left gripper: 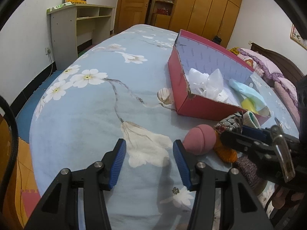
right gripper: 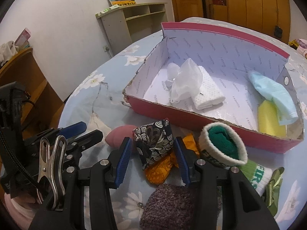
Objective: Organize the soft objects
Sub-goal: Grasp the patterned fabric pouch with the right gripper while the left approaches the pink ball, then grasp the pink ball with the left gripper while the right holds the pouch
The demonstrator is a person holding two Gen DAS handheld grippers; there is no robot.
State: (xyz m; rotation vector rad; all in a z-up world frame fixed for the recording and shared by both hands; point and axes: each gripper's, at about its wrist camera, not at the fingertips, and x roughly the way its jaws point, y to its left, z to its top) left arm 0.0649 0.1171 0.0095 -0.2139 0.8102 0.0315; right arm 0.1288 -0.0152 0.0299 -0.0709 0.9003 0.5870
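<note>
My right gripper (right gripper: 153, 158) stands open around a black patterned pouch (right gripper: 154, 142); I see no pad pressing on it. The pouch lies on an orange cloth (right gripper: 159, 170), between a pink ball (right gripper: 119, 135) and a green-and-white rolled sock (right gripper: 222, 146). A purple-grey knitted piece (right gripper: 168, 205) lies nearest the camera. My left gripper (left gripper: 149, 162) is open and empty over the blue floral bedspread (left gripper: 86, 118), with the pink ball (left gripper: 200, 141) just beyond its right finger. The right gripper (left gripper: 237, 132) comes in from the right, beside the pouch (left gripper: 231, 121).
An open red box (right gripper: 220, 121) behind the pile holds white mesh cloth (right gripper: 188, 84), a light-blue cloth (right gripper: 276, 97) and a yellow sponge (right gripper: 268, 120). A green ribbon (right gripper: 274, 187) lies at the right. Pillows (left gripper: 268, 65) are beyond the box. The bed edge (left gripper: 36, 115) drops off left.
</note>
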